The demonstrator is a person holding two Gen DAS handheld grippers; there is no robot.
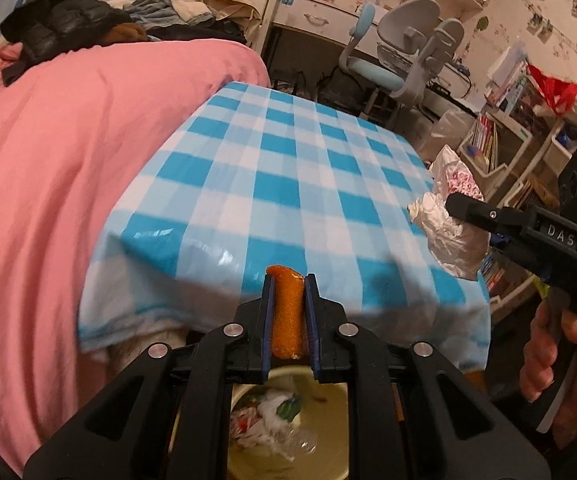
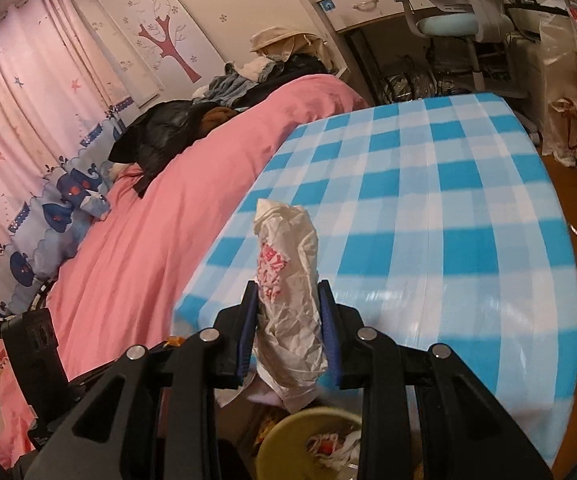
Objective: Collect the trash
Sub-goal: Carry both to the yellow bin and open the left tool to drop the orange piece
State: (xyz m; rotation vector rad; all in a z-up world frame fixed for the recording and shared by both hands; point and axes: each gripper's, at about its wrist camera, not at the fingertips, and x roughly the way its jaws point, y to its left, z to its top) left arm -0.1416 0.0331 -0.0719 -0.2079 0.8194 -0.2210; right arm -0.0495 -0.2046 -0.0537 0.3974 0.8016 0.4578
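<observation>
My left gripper (image 1: 288, 284) is shut on an orange peel (image 1: 286, 314), held upright just off the near edge of the blue checked table (image 1: 288, 168). Directly below it is a yellow-green trash bin (image 1: 328, 432) holding wrappers and crumpled plastic. My right gripper (image 2: 288, 292) is shut on a crumpled white plastic bag with red print (image 2: 288, 280), held over the table's near edge. The bin (image 2: 284, 432) shows below it too. In the left wrist view the right gripper (image 1: 454, 204) and its bag (image 1: 448, 216) appear at the table's right side.
A bed with a pink cover (image 1: 48, 168) and piled clothes (image 1: 72, 24) runs along the table's left. A desk chair (image 1: 400, 52) and desk stand beyond the far edge. Bookshelves (image 1: 504, 136) line the right. A hand (image 1: 560, 352) grips the right tool's handle.
</observation>
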